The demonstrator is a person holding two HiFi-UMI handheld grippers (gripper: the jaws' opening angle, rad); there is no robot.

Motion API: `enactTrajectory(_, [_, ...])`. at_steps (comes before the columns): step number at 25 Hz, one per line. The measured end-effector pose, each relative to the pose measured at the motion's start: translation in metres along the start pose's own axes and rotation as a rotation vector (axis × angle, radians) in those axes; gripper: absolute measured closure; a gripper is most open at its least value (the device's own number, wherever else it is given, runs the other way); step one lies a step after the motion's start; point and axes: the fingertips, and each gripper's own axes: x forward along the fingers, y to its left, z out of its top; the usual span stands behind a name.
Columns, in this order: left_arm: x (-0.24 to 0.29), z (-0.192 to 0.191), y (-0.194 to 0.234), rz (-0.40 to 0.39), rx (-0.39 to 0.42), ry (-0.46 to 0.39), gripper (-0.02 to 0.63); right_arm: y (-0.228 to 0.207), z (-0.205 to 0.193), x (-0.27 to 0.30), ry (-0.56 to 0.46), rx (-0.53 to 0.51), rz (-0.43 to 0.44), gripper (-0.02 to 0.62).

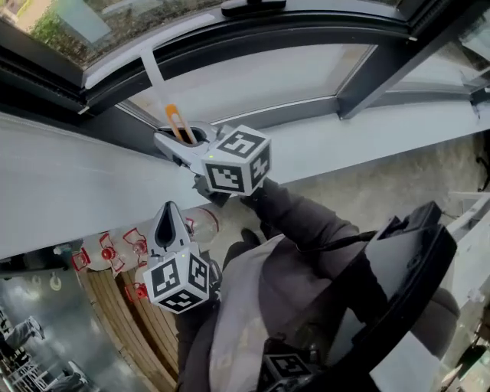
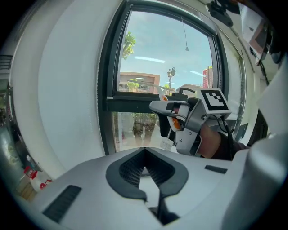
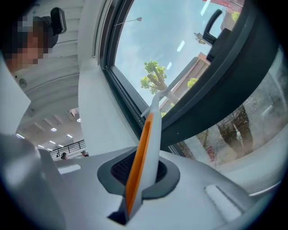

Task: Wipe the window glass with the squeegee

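The squeegee (image 1: pixel 174 121) has a white and orange handle (image 3: pixel 143 152), and its thin white head (image 1: pixel 152 70) reaches up onto the window glass (image 1: pixel 260 76). My right gripper (image 1: pixel 184 140) is shut on the handle and held up by the dark window frame. In the right gripper view the handle stands upright between the jaws (image 3: pixel 139 173), with the head (image 3: pixel 161 93) against the frame. My left gripper (image 1: pixel 168 227) hangs lower, below the right one and away from the glass, shut with nothing in it. In the left gripper view its jaws (image 2: pixel 146 168) are together, and the right gripper (image 2: pixel 158 107) is ahead at the window.
A dark window frame (image 1: pixel 306 31) with a handle (image 1: pixel 253 6) runs across the top. A white wall band (image 1: pixel 61 184) lies below it. A clear bottle with red markings (image 1: pixel 115 249) stands lower left, over wooden slats (image 1: pixel 134 325). The person's dark sleeve (image 1: pixel 306 222) trails the right gripper.
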Motion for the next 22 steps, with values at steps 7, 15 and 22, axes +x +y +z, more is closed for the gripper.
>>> enactTrajectory(7, [-0.08, -0.014, -0.012, 0.036, 0.006, -0.118, 0.606, 0.086, -0.016, -0.061, 0.003, -0.109, 0.016, 0.592])
enactTrajectory(15, [-0.175, -0.059, -0.031, 0.014, -0.019, -0.188, 0.606, 0.185, -0.03, -0.156, -0.031, -0.237, -0.01, 0.592])
enactTrajectory(22, [-0.214, -0.042, -0.073, 0.043, -0.018, -0.254, 0.606, 0.226, -0.015, -0.205, -0.01, -0.289, 0.045, 0.594])
